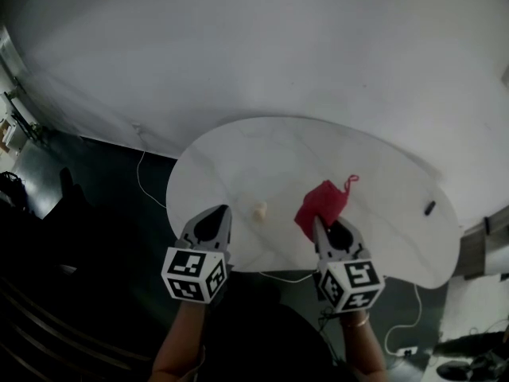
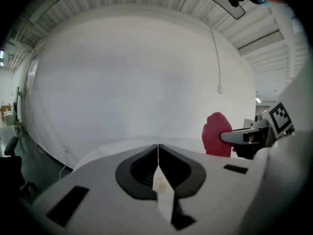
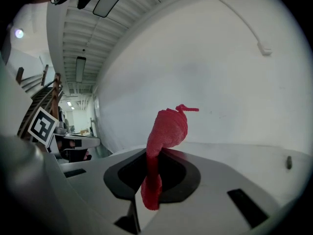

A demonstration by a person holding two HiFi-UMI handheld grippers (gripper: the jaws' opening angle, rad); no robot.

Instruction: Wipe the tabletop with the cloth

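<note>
A bunched red cloth (image 1: 322, 204) with a loose string end hangs in my right gripper (image 1: 316, 220), whose jaws are shut on it over the right half of the round white table (image 1: 262, 153). In the right gripper view the cloth (image 3: 166, 131) stands up out of the right gripper (image 3: 149, 153). At the table's near left edge my left gripper (image 1: 225, 208) is shut with nothing held. The left gripper view shows the left gripper (image 2: 158, 148) with its jaws pressed together, and the cloth (image 2: 215, 131) off to the right.
A small cream lump (image 1: 259, 210) lies on the table between the two grippers. Near the right edge is a small dark object (image 1: 429, 208). White cables (image 1: 147, 183) trail over the dark floor around the table. A white backdrop (image 1: 262, 46) rises behind.
</note>
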